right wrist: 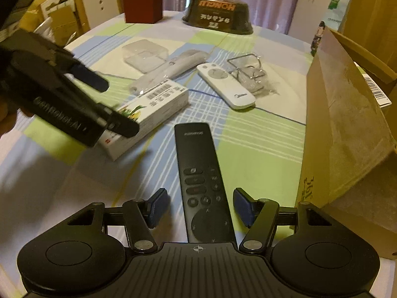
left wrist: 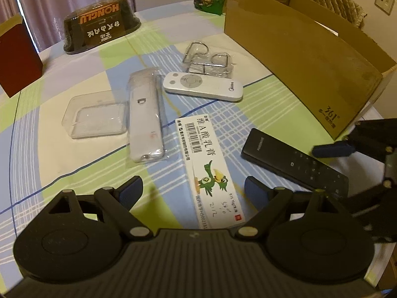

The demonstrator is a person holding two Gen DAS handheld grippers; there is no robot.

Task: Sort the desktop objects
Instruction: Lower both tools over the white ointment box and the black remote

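- Low in the left wrist view, the left gripper hangs with its blue-padded fingers spread wide, the near end of the long white medicine carton with a green bird print lying between them untouched.
- Lower centre of the right wrist view, the right gripper is likewise spread, its pads either side of the slim black remote control without touching it.
- At the middle of the left view lie the white oval-ended remote, the white handset sealed in a clear plastic bag and the clear plastic tray, all flat on the checked green, blue and white tablecloth.
- Just behind the white remote sits a bagged wire rack.
- Along the right of the frame stands the open brown cardboard box.
- Upper left, a dark oval food tub and a dark red box stand apart.
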